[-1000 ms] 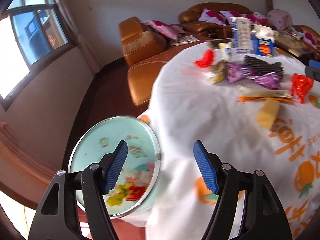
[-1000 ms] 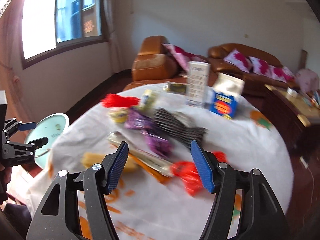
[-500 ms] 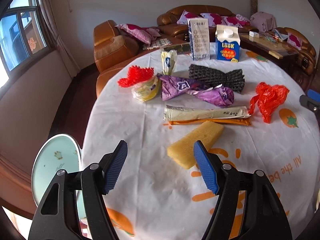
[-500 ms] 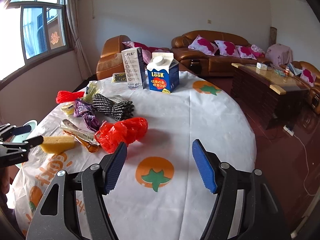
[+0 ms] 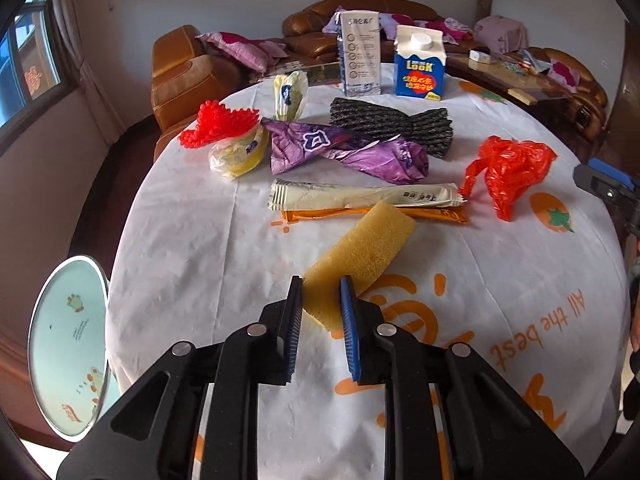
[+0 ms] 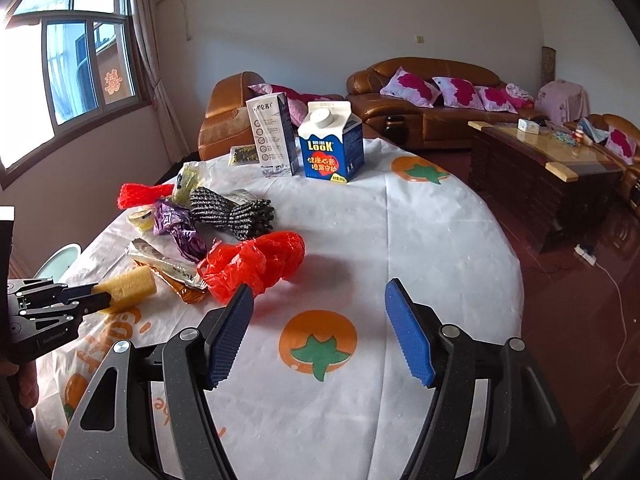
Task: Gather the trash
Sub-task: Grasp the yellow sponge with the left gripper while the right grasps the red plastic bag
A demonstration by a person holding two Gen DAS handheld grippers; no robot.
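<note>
1. The fingers of my left gripper are closing, and their blue pads press both sides of the near end of the yellow sponge.
2. The sponge lies slanted on the worktop, with its far end touching an orange packet.
3. The fingers of my right gripper are wide open with nothing between them. They hang over an orange fruit picture on the white cloth.
4. Just past my right fingers sits a crumpled red plastic bag.
5. Further off lie a long white wrapper, a purple wrapper, a black and grey bundle and a red net.
6. At the far side stand a blue milk carton and a tall white carton.
7. Off the left edge of the worktop is a round pale green bin.
</note>
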